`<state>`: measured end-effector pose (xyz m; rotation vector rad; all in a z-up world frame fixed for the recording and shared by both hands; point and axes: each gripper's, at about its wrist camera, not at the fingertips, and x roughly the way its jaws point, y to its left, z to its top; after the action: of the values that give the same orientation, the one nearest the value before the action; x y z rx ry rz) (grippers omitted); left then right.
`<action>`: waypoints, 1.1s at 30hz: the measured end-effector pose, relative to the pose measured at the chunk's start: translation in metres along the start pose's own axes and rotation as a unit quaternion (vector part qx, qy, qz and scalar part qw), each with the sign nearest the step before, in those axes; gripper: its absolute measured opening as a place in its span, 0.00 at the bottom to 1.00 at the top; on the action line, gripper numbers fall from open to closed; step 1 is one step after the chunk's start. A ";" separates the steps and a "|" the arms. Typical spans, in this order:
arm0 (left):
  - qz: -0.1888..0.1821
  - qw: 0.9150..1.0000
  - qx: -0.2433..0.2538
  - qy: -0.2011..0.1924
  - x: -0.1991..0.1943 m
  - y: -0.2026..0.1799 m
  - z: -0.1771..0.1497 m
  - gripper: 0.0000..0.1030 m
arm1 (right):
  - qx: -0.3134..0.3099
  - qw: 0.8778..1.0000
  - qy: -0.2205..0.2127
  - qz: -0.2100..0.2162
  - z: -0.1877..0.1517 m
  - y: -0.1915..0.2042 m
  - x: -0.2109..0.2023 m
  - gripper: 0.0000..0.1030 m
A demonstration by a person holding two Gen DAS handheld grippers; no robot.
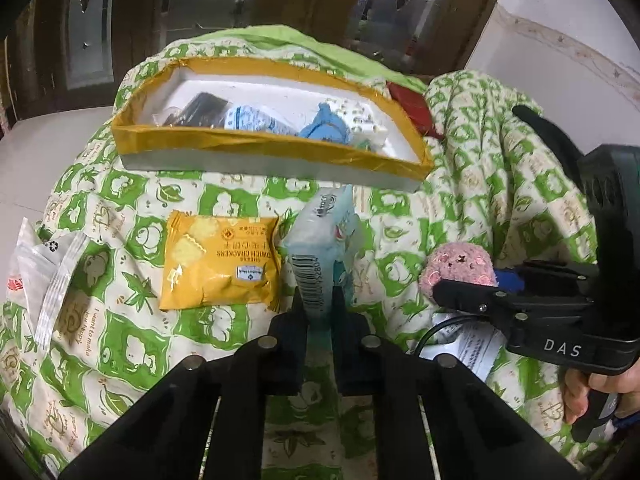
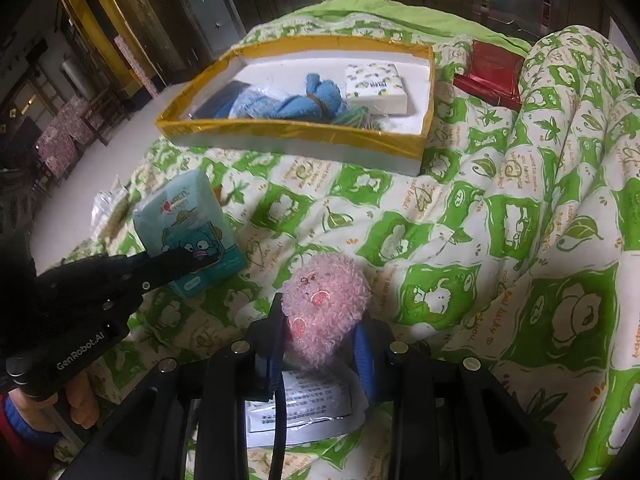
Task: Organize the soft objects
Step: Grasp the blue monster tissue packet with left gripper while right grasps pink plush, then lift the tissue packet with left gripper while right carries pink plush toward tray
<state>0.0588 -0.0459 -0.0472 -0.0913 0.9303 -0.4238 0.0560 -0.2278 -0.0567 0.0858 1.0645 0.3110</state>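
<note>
A light blue tissue pack (image 1: pixel 320 240) stands on edge just above the quilt, and my left gripper (image 1: pixel 319 304) is shut on its lower end. From the right wrist view the same pack (image 2: pixel 188 224) shows its cartoon face, with the left gripper (image 2: pixel 192 260) clamped on it. My right gripper (image 2: pixel 320 332) is shut on a pink plush toy (image 2: pixel 324 304), which in the left wrist view is the pink plush (image 1: pixel 456 264) at the right. Farther back lies a gold-rimmed white box (image 1: pixel 260 148) (image 2: pixel 288 132) holding a blue plush (image 2: pixel 296 100), a lemon-print tissue pack (image 2: pixel 376 86) and a dark item.
A green and white quilt (image 2: pixel 480 220) covers the bed and bulges high at the right. On it lie a yellow cracker packet (image 1: pixel 220 264), a clear wrapper (image 1: pixel 44 276), a red packet (image 2: pixel 490 74) beside the box, and a white printed sachet (image 2: pixel 304 404) under my right gripper.
</note>
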 end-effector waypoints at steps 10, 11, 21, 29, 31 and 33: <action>-0.009 1.000 -0.013 -0.024 -0.014 0.004 0.005 0.10 | 0.003 1.000 -0.016 0.012 0.003 0.001 -0.006 0.32; -0.009 1.000 -0.014 -0.025 -0.014 0.004 0.005 0.10 | 0.004 1.000 -0.018 0.013 0.003 0.000 -0.007 0.32; -0.009 0.999 -0.017 -0.029 -0.017 0.007 0.006 0.10 | 0.006 1.000 -0.026 0.015 0.003 0.000 -0.010 0.32; -0.009 0.999 -0.019 -0.031 -0.018 0.007 0.006 0.10 | 0.009 0.999 -0.028 0.015 0.004 -0.001 -0.011 0.32; -0.009 0.999 -0.019 -0.032 -0.018 0.007 0.006 0.10 | 0.009 0.999 -0.028 0.015 0.004 -0.001 -0.011 0.32; -0.008 0.999 -0.019 -0.033 -0.019 0.008 0.006 0.10 | 0.009 0.999 -0.028 0.015 0.004 -0.001 -0.011 0.32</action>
<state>0.0563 -0.0319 -0.0311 -0.1466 0.8734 -0.4157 0.0547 -0.2316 -0.0452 0.1264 1.0115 0.3251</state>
